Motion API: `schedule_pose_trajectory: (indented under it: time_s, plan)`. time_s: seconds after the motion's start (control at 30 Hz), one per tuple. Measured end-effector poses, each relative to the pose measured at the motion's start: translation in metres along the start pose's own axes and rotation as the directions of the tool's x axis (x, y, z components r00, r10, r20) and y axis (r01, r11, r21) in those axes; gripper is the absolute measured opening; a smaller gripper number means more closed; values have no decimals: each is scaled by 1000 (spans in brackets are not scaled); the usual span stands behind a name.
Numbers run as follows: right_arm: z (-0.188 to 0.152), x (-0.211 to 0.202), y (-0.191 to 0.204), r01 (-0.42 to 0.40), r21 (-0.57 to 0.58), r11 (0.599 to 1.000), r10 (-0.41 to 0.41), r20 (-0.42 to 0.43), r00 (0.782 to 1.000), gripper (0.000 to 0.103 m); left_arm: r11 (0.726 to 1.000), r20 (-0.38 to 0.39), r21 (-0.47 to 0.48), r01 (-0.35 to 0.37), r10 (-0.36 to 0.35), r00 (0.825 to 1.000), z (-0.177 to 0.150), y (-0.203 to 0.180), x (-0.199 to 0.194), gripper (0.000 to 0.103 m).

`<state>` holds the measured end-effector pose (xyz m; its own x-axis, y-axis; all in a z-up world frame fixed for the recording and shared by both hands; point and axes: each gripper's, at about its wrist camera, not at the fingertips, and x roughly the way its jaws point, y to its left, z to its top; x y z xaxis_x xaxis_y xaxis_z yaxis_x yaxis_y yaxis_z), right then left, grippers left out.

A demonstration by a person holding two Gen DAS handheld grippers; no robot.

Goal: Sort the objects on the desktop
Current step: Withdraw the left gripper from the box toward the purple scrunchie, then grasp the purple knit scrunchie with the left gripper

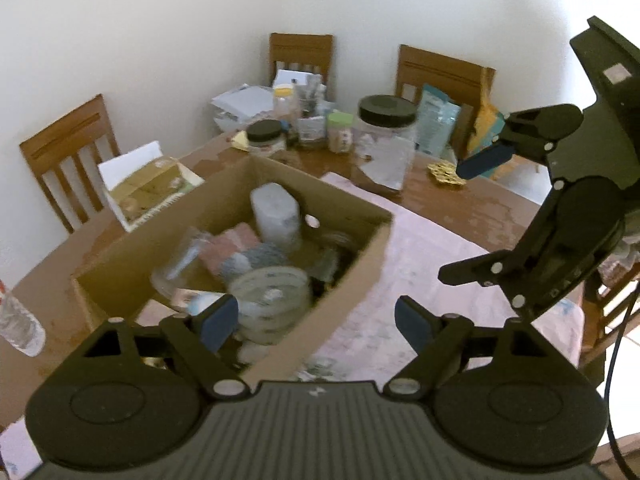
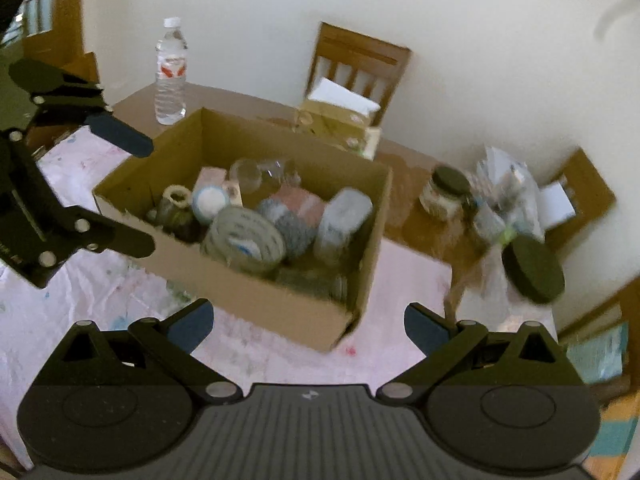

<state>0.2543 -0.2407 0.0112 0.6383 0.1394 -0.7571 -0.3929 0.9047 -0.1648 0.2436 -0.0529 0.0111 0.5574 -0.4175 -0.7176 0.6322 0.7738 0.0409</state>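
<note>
A cardboard box (image 1: 352, 248) (image 2: 248, 292) stands on a pale pink cloth (image 1: 420, 264) (image 2: 100, 288) on the wooden table. Inside it lie several items, among them a tape roll (image 1: 272, 304) (image 2: 244, 240), a white cylinder (image 1: 276, 216) (image 2: 344, 220) and a grey scrubber (image 2: 288, 224). My left gripper (image 1: 316, 322) (image 2: 138, 196) hovers open over the box's near corner, nothing between its blue pads. My right gripper (image 2: 308, 330) (image 1: 468, 216) is open too, above the cloth beside the box, and holds nothing.
A water bottle (image 2: 171, 76) (image 1: 20, 324) stands beyond the box. A large black-lidded jar (image 1: 386, 140) (image 2: 532, 268), a smaller jar (image 1: 264, 136) (image 2: 444, 192), packets and papers crowd the table's far end. A tissue box (image 1: 148, 188) (image 2: 340, 120) sits by the wall. Wooden chairs (image 1: 300, 56) ring the table.
</note>
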Motion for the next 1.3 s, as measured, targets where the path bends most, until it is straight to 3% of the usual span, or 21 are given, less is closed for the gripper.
schedule_pose_trajectory:
  time_s: [0.37,0.8,1.3]
  plan:
    - [-58,-11,3,39,209,977,-28,-56,998,103,997,-39,-33,68,-69,997,-23,-29,18,86]
    - [-122,-4,19,146,469,871,-73,-171,983,103,996,-109,-55,76,-82,991,-51,-53,50,86]
    - [-163,-8,28,164,572,804,-56,-202,978,103,989,-174,-25,145,-147,974,-70,-82,79,79]
